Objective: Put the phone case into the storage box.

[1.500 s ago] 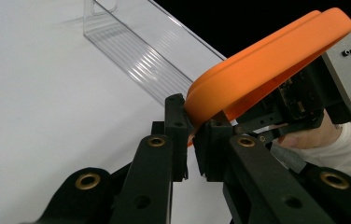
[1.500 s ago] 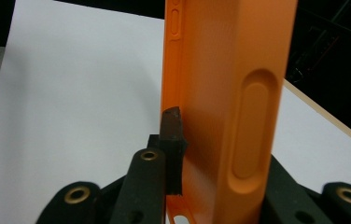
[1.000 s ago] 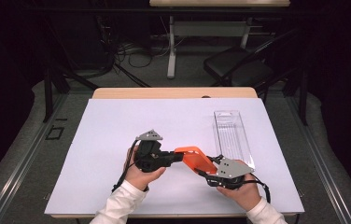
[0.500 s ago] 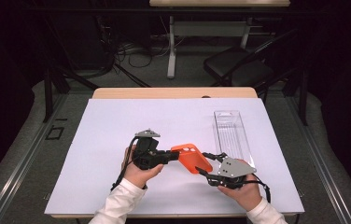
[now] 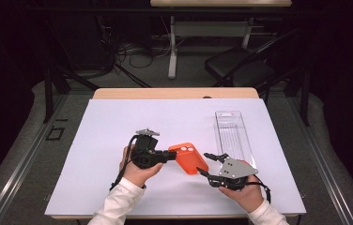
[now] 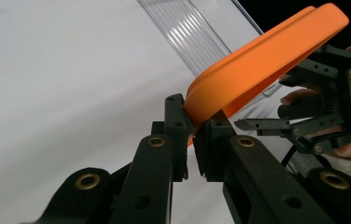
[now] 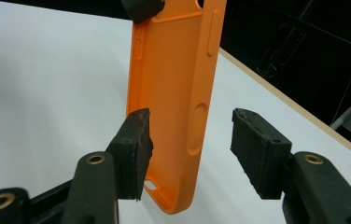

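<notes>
High view: right claw [image 5: 211, 164] just let go (jaws now spread), left claw [image 5: 171, 155] alone pinching orange phone case [image 5: 191, 158] — handover looks done.

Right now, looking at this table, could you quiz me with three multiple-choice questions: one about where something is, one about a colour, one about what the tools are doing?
1. Where does the clear plastic tray lie?
A. on the table's right half
B. on the floor
C. on the chair

2. What colour is the phone case?
A. blue
B. orange
C. green

3. How does the right tool stand?
A. clamped on the tray
C. lying on the floor
B. open, the case between its jaws

Answers: 1 A, the high view shows the tray on the white table to the right. 2 B, orange in every view. 3 B, a gap shows beside the case, while the left tool pinches its end.
</notes>
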